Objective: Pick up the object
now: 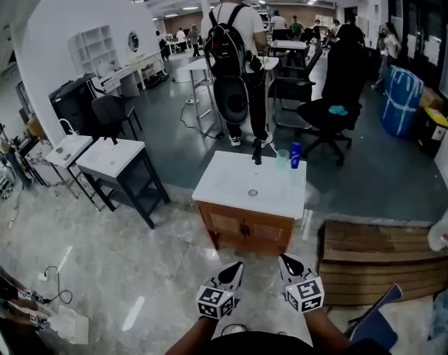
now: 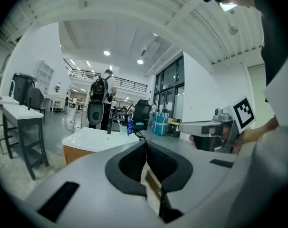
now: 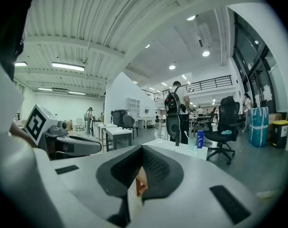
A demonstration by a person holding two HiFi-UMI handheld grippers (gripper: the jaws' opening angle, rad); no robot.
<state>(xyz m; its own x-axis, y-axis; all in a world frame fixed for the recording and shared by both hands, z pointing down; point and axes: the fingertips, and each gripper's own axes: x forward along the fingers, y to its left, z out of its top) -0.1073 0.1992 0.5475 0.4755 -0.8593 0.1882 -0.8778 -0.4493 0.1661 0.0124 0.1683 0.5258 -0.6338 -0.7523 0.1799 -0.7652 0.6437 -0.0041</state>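
Observation:
A white-topped wooden cabinet (image 1: 239,177) stands ahead of me. Along its far edge are a slim dark bottle (image 1: 257,152), a clear cup (image 1: 282,158) and a blue can (image 1: 295,154). A small round thing (image 1: 253,193) lies near the top's middle. My left gripper (image 1: 235,268) and right gripper (image 1: 285,259) hang side by side well short of the cabinet, both shut and empty. In the left gripper view the left gripper (image 2: 145,144) points level at the cabinet (image 2: 94,139) and can (image 2: 129,127). The right gripper (image 3: 141,149) shows the can (image 3: 199,139) beyond its tips.
A person with a black backpack (image 1: 235,50) stands behind the cabinet. A black office chair (image 1: 331,102) is at the back right and a dark-legged side table (image 1: 120,161) at the left. A wooden pallet (image 1: 379,261) lies on the floor to my right.

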